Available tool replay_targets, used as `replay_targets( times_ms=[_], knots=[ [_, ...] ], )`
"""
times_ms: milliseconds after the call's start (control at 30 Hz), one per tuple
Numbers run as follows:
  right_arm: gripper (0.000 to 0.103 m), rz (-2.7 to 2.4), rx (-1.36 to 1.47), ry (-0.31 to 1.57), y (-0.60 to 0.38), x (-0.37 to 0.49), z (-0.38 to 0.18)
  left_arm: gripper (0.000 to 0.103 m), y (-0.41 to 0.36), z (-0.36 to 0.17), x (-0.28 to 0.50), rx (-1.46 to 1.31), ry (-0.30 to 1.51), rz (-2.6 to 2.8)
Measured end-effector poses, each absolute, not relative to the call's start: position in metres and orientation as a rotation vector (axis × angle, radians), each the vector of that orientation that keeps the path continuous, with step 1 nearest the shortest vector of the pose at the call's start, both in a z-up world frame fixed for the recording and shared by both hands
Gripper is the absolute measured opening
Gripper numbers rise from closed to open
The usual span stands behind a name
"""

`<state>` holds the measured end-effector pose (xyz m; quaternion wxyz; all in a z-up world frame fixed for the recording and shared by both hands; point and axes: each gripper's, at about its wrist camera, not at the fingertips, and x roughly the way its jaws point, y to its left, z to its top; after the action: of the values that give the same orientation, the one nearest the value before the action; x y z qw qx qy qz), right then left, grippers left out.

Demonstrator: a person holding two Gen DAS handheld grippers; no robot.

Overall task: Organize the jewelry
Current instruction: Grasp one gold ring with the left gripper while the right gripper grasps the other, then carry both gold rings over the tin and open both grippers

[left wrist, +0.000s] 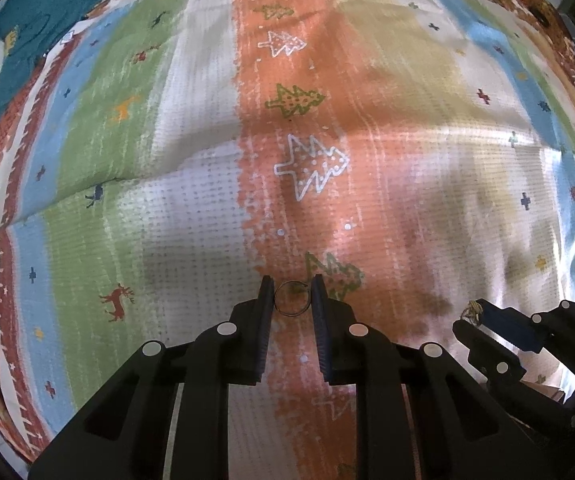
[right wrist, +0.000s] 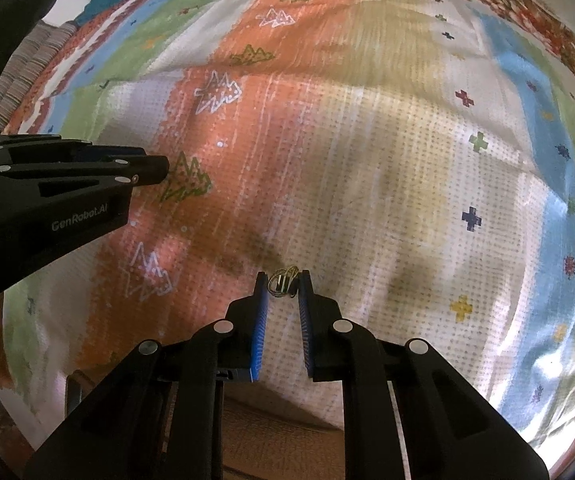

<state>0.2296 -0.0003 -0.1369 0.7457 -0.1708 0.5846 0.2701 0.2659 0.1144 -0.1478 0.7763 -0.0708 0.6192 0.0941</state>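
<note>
Jewelry sits pinched at both of my gripper tips. My left gripper has its jaws drawn narrow on a thin metal ring, both pads touching its rim, above the orange stripe of the patterned bedspread. My right gripper, seen at four o'clock in the left view, is nearly closed on a small gold wire earring over the cream stripe. A teal garment lies at ten o'clock.

thin ring: flat on orange stripe | gold wire cluster: on white weave
</note>
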Motion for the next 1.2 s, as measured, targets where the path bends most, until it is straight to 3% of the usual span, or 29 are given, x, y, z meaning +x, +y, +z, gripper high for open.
replay_targets(
  times_ms=[1200],
  knots=[
    [0.016, 0.541, -0.283, 1.057, -0.065, 0.175, -0.047, 0.019, 0.050, -0.036, 0.185, -0.141, 1.092, 0.020]
  ],
)
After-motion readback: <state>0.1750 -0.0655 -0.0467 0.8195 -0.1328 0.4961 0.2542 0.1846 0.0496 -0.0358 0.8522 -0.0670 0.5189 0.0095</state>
